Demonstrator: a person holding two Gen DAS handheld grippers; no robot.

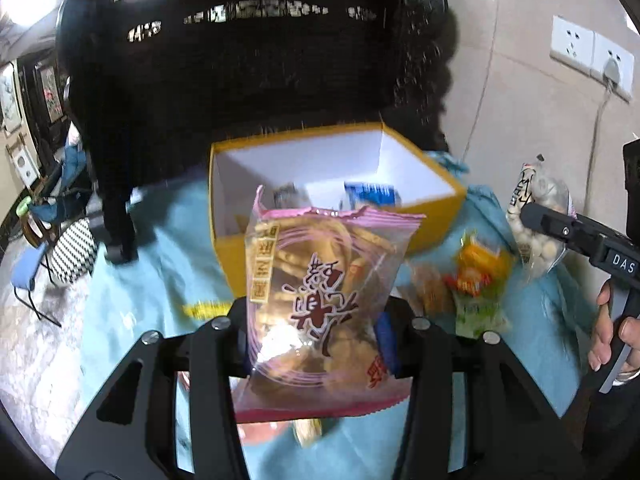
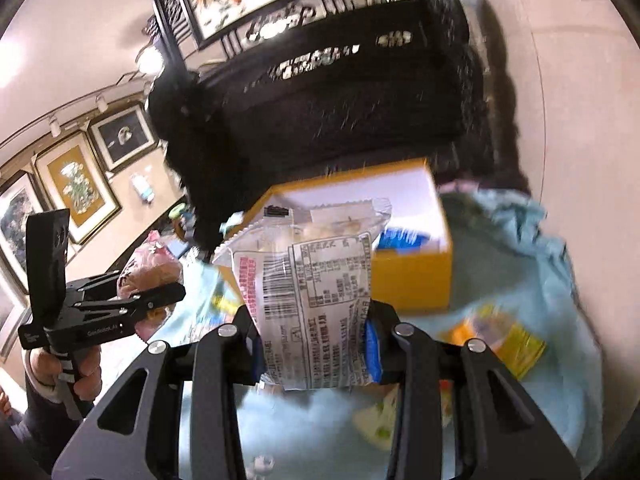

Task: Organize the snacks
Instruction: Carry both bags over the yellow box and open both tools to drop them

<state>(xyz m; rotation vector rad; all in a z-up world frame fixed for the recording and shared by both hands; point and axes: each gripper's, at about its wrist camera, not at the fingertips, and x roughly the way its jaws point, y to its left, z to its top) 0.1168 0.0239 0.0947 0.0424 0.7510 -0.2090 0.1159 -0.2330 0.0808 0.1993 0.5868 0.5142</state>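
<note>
The yellow box (image 1: 436, 208) stands open-topped with room inside, a dark carved chair (image 1: 248, 64) close behind it.

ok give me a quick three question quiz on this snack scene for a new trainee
1. True or false: the yellow box is closed with a lid on it.
2. Multiple choice: what does the left tool hold? A) a blue carton B) a pink-edged snack bag C) nothing
3. Fill in: the right tool grips a clear packet whose printed label and ____ face the camera.

Key
1. False: the box is open, its white inside showing, with a blue packet in it.
2. B: the pink-edged snack bag sits between the left tool's fingers.
3. Barcode.
</note>
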